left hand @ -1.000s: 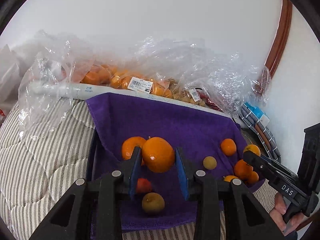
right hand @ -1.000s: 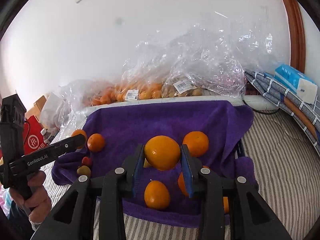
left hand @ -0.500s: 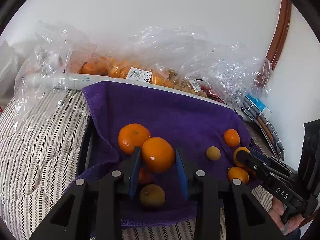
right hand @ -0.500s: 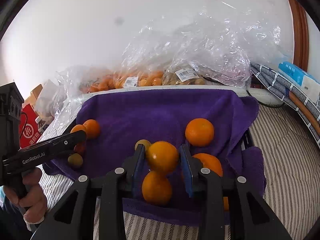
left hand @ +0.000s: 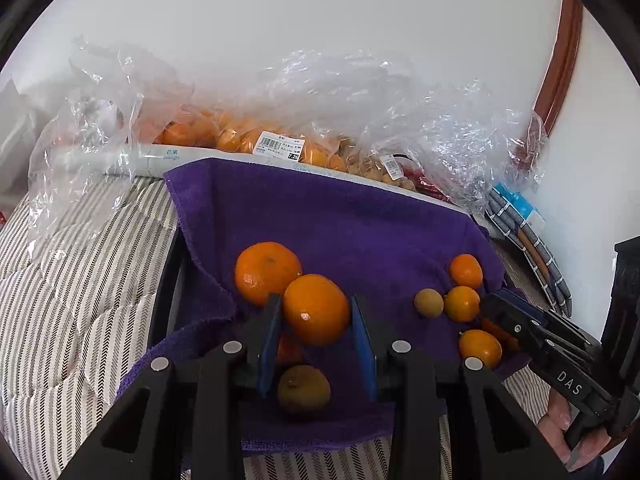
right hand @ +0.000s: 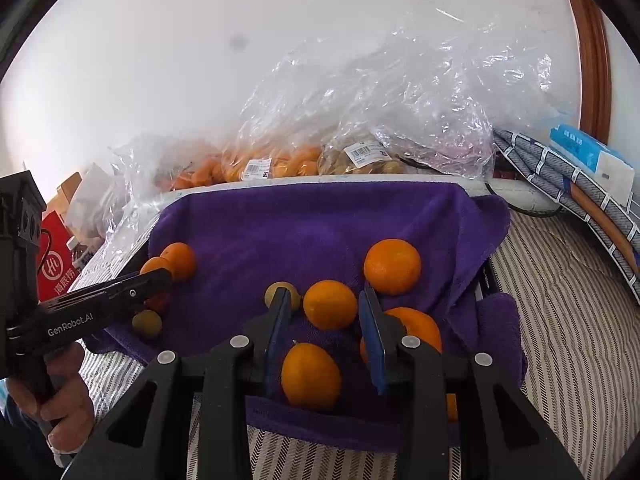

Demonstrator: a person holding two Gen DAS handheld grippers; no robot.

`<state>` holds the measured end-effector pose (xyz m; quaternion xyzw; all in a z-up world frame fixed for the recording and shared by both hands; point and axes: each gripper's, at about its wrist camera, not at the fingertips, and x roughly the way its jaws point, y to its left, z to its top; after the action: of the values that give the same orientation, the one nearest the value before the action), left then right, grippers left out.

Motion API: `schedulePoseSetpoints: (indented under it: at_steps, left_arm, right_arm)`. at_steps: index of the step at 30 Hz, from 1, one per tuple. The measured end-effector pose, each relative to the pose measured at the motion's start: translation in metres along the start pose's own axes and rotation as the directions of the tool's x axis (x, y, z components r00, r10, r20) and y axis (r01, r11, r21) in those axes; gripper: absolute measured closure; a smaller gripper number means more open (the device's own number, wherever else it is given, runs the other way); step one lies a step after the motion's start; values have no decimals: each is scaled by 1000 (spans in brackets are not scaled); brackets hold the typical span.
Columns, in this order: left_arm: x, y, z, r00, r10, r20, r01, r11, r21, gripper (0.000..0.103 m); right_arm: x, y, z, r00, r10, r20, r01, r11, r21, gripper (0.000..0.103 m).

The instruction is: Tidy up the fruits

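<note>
Purple towel [left hand: 340,224] fills mid-frame: left gripper [left hand: 316,320] pinches its orange [left hand: 316,308], while right gripper [right hand: 330,312] has just spread, orange [right hand: 330,304] now resting lower centre — one placed.

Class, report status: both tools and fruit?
Left tool shut on round orange fruit. Right tool open, second orange fruit lying between, on purple towel. Other fruit close.

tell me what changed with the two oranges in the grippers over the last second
Both grippers came down toward the purple towel. The right gripper has opened, its orange now loose between the fingers with gaps either side. The left gripper still clamps its orange, now beside the big orange. The bagged fruit behind stayed put.
</note>
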<state>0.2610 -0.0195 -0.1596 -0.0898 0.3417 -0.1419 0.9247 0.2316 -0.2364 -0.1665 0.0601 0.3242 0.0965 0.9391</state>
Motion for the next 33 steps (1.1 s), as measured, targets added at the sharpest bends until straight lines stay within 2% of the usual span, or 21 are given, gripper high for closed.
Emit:
schedulePoseSetpoints:
  at_steps: [6,10,12,14,16,19,21,23,25,28,30,31,33]
  left_arm:
    - [-6,1,1,999,17,32,-17,1000,-3,64]
    - [-18,-1,1,997,31,67,-32,999,8,58]
    - [-26,-4,3,996,46,78,-48,999,25,57]
    - [-36,-5,7,995,40,93,-42,999,18,53]
    - [-47,-4,8,993,70,97,-69,998,-7,50]
    - [-64,-6,7,992,95,83,-93,995,-23,50]
    - [-77,-11,2,990,119,70,-119,993,0,49]
    - [-92,-18,-5,992,116,55,-118,993,25,41]
    - [-107,-28,-13,991,129,33,-131,990,59,41]
    - [-137,-44,-26,986,154,63,-159,983,86,35]
    - [-154,-51,-32,982,179,57,-184,978,95,33]
    - [-160,-53,-35,983,177,48,-181,979,98,31]
    - [-174,-58,-41,983,181,43,-184,978,94,31]
  right_arm:
    - [-6,-2,-1,1000,4,28,-5,1000,4,57]
    - [-17,-6,-1,997,-2,81,-1,999,37,48]
    - [-25,-9,1,994,-9,111,1,998,66,47]
    - [-29,-11,5,994,-38,98,29,995,99,46]
    - [-38,-9,11,997,-50,65,42,993,112,46]
    - [-63,-2,14,991,-111,69,104,989,102,46]
    - [-83,1,13,988,-139,62,131,986,107,46]
    - [-103,6,10,984,-175,28,171,978,118,43]
    - [-124,11,3,978,-206,16,203,972,119,40]
    - [-161,20,-11,962,-269,37,264,959,107,36]
    - [-184,26,-19,948,-316,46,311,945,97,36]
    - [-194,27,-23,944,-326,43,321,942,103,36]
    - [-216,28,-31,952,-304,35,298,947,117,36]
